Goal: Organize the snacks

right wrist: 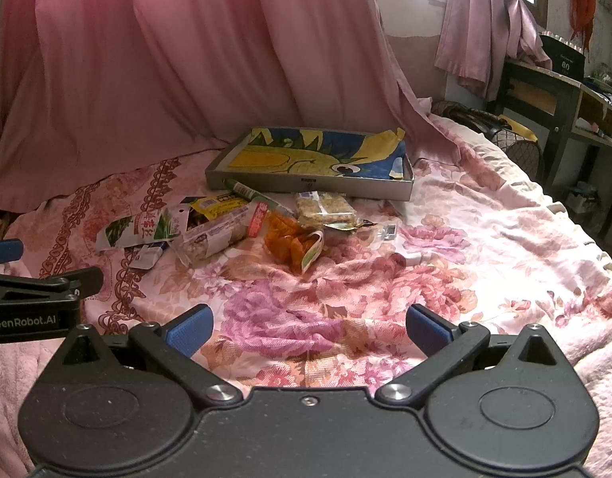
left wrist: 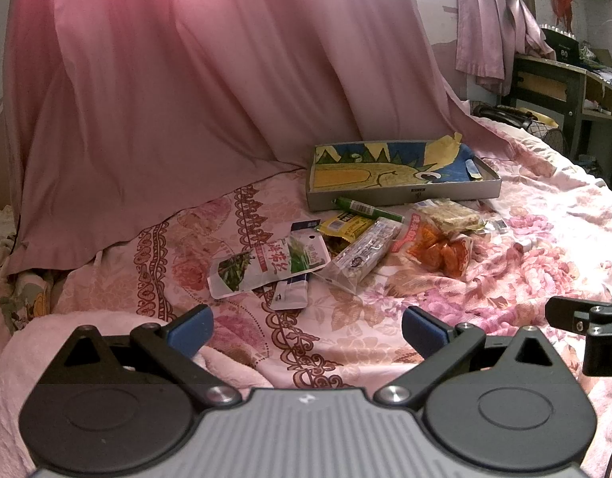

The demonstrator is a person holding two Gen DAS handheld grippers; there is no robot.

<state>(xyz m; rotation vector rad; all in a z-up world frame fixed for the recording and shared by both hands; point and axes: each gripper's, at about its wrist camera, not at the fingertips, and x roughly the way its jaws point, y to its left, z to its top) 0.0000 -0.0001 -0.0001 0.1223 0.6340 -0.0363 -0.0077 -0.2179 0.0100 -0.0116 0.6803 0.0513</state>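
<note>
Several snack packets lie in a pile on the floral bedspread: a white and green seaweed pouch (left wrist: 266,265) (right wrist: 146,227), a long clear bar packet (left wrist: 361,255) (right wrist: 218,235), an orange snack bag (left wrist: 441,249) (right wrist: 294,241), a pale cracker packet (left wrist: 451,215) (right wrist: 326,207), a yellow packet (left wrist: 342,225) and a green stick (left wrist: 365,209). A shallow grey box (left wrist: 457,193) (right wrist: 306,185) lined with a yellow and blue picture lies just behind them. My left gripper (left wrist: 308,328) is open and empty, short of the pile. My right gripper (right wrist: 310,328) is open and empty, nearer than the orange bag.
A pink curtain (left wrist: 186,99) hangs behind the bed. A pink fleece blanket (left wrist: 67,338) lies at the near left. A dark desk (right wrist: 553,91) stands beyond the bed at far right. The right gripper's arm shows in the left wrist view (left wrist: 601,326).
</note>
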